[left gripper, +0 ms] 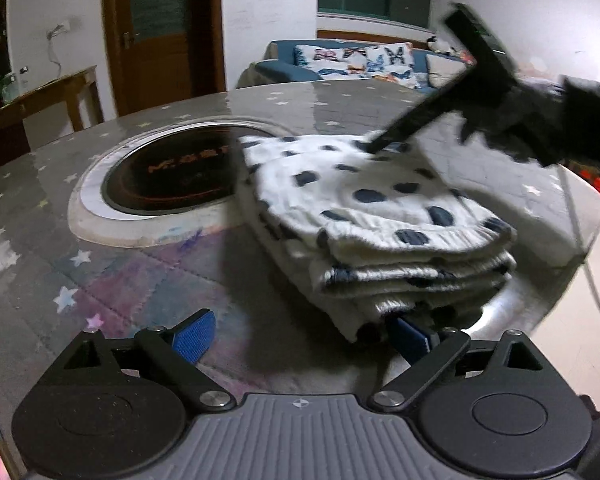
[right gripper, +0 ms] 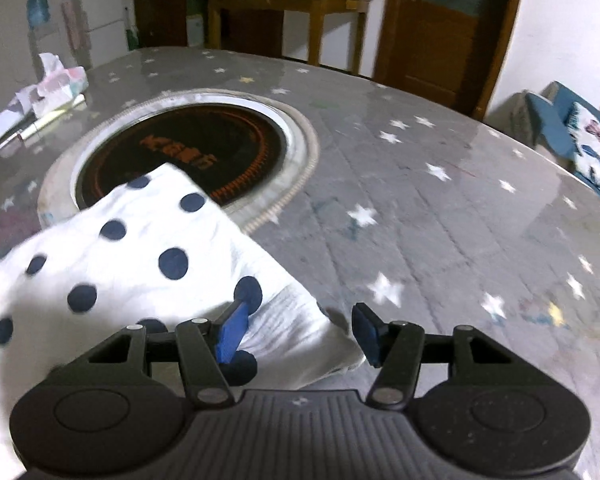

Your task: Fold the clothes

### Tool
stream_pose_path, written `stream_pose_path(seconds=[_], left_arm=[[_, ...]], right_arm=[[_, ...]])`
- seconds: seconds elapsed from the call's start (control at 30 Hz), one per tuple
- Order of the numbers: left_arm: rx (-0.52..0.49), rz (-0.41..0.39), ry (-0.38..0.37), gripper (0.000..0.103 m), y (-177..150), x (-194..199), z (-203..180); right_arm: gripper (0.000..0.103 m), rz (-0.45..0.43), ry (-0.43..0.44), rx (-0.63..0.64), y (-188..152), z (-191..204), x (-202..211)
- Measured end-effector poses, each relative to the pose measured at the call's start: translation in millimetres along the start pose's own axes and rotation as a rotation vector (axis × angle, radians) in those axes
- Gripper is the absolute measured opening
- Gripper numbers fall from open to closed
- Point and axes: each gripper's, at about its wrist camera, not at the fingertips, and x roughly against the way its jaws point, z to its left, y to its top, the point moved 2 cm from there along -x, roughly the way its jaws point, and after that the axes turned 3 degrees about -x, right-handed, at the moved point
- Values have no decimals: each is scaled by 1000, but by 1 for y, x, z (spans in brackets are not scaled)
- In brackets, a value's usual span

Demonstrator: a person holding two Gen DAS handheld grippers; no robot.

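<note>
On the counter (left gripper: 148, 264), beside its round dark inset plate (left gripper: 172, 176), lay the white polka-dot garment (left gripper: 364, 216), folded into a thick stack of several layers, its far corner overlapping the plate's rim. From the right wrist view the same garment (right gripper: 140, 256) filled the lower left, one corner reaching onto the plate (right gripper: 188, 160).

The left claw (left gripper: 304, 334) sat low at the near edge of the stack, jaws spread wide; its right blue pad was tucked against the bottom folds, the left pad apart over bare counter. The right claw (right gripper: 300, 334) came in from above at a slant, jaws also wide, holding nothing, one blue pad over the cloth's corner and the other over the star-patterned counter (right gripper: 420, 200). In the left view that claw (left gripper: 384, 142) appeared blurred, a dark finger touching the garment's far top.

Beyond stood a wooden door (left gripper: 164, 28) and a blue sofa (left gripper: 284, 66).
</note>
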Motion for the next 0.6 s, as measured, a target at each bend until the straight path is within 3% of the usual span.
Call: stream_pose_path(seconds=[0.4, 0.6], left_arm=[[-14, -22, 108, 88, 30, -35, 32], [-18, -36, 91, 83, 50, -60, 49]], right_arm=[[58, 37, -128, -39, -55, -7, 51], [59, 28, -149, -80, -82, 3, 76]])
